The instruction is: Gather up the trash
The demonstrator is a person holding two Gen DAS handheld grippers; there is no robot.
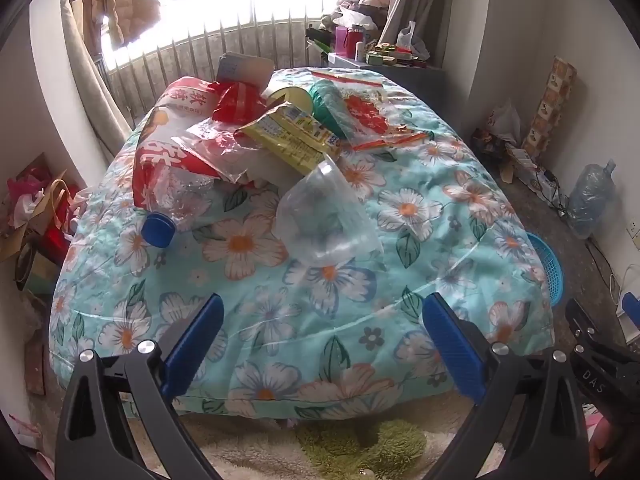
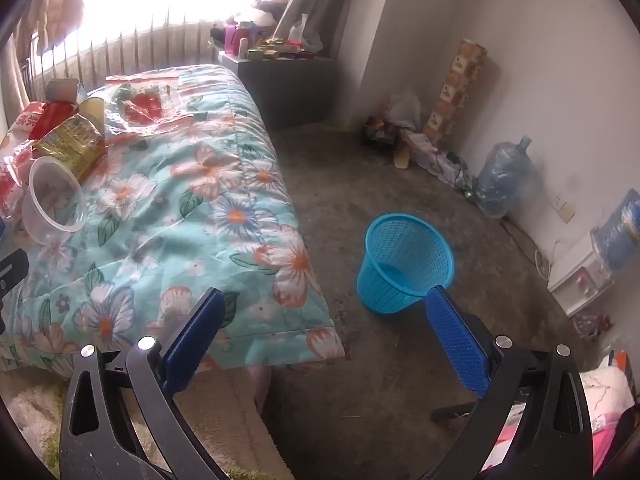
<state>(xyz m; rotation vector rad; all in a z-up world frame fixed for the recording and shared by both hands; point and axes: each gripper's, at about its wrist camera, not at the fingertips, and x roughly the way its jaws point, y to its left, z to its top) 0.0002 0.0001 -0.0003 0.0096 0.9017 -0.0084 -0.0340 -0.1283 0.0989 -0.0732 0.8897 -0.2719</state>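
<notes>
I am holding both tongs, left and right, released and empty, the cup lying dead ahead of the left, mouth tipped right.

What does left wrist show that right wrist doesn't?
Only left wrist: the blue bottle cap, the green plastic item and the hanging jacket. Only right wrist: the whole blue basket standing on the floor; the left view catches just its edge. Both: the floral quilt, clear cup, yellow wrapper, water jug. Both grippers are open, holding nothing.
</notes>
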